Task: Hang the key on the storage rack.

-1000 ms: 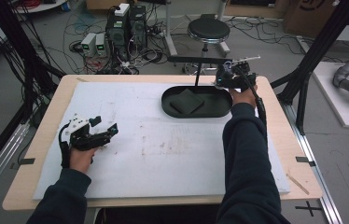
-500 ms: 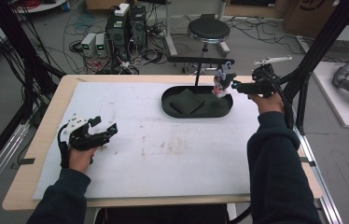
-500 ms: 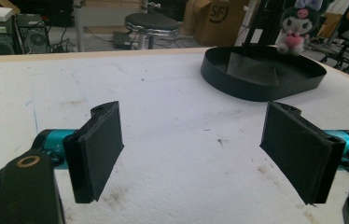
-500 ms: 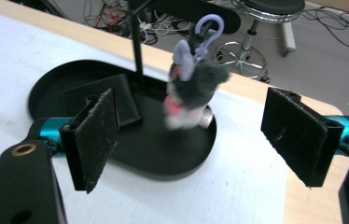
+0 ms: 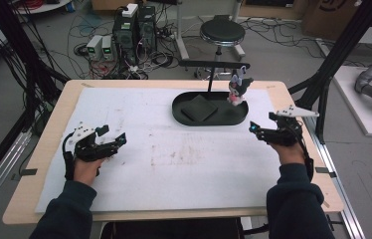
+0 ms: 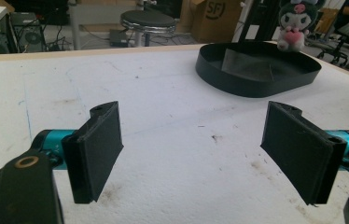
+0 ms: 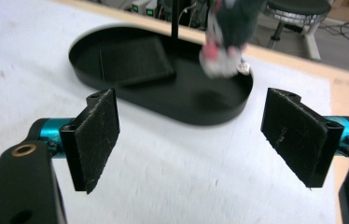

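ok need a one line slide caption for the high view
Both grippers, left and right, open over the white mat; plush toy standing in the black tray.

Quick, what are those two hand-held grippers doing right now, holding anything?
Left hand-held gripper: open, holding nothing, above the white mat.
Right hand-held gripper: open, holding nothing, facing the black tray.

Right gripper (image 5: 259, 130) released toy (image 5: 237, 85), withdrew
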Demonstrator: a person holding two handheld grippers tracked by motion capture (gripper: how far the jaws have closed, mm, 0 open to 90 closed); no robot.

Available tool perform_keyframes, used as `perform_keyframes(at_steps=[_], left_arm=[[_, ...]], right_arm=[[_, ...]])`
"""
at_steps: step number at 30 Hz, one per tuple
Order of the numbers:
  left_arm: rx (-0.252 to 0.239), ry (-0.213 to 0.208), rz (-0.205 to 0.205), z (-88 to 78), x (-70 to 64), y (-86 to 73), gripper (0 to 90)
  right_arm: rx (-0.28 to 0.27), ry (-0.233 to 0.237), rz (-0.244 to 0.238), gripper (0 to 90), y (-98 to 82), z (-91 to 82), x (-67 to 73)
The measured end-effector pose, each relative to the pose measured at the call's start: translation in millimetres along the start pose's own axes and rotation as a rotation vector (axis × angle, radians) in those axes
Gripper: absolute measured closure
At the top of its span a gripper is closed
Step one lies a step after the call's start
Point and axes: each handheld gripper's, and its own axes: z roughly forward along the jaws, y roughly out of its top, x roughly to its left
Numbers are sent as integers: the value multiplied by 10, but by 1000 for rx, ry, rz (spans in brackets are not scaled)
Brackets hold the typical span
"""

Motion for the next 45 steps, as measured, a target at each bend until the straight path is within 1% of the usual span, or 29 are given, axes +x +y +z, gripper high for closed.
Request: perform_keyframes(at_steps=[1, 4, 7, 11, 12, 14, 16, 17, 19, 23, 26, 34, 35, 39, 44, 45], left_arm=[[0, 2, -1, -3, -2, -3, 199], [0, 1, 1, -13, -3, -11, 199], [-1, -2, 2, -20, -10, -14, 199], [-1, -13, 7, -25, -25, -22, 199], [2, -12, 13, -30, -25, -24, 199], [0, -13, 11, -37, -26, -26, 199], [-4, -10, 13, -46, -27, -26, 199], [-4, -8, 11, -49, -29, -27, 199], [-6, -6, 14, -53, -26, -26, 199], [-7, -5, 18, -49, -29, -28, 199], [-5, -5, 18, -44, -35, -31, 199], [0, -7, 21, -28, -43, -37, 199], [0, -8, 22, -28, -41, -37, 199], [-2, -4, 20, -30, -38, -34, 199], [-5, 0, 20, -34, -33, -32, 199], [-5, 1, 20, -35, -33, -31, 199]], right_arm=[[0, 2, 0, 196, -80, 15, 23], [11, -3, -17, 196, -229, 47, 84], [27, 2, -30, 196, -345, 82, 148], [37, -3, -56, 196, -429, 102, 215], [35, -6, -56, 196, -440, 102, 221], [30, -11, -57, 196, -467, 109, 225], [29, -13, -43, 196, -495, 117, 227], [27, -17, -44, 196, -510, 122, 222], [34, -20, -44, 196, -540, 131, 224], [42, -31, -59, 196, -565, 135, 224], [39, -32, -70, 196, -568, 139, 221], [54, -39, -96, 196, -577, 162, 245], [56, -39, -105, 196, -577, 163, 248], [62, -37, -105, 196, -584, 163, 266], [48, -42, -93, 196, -583, 135, 250], [43, -45, -97, 196, -585, 129, 243]])
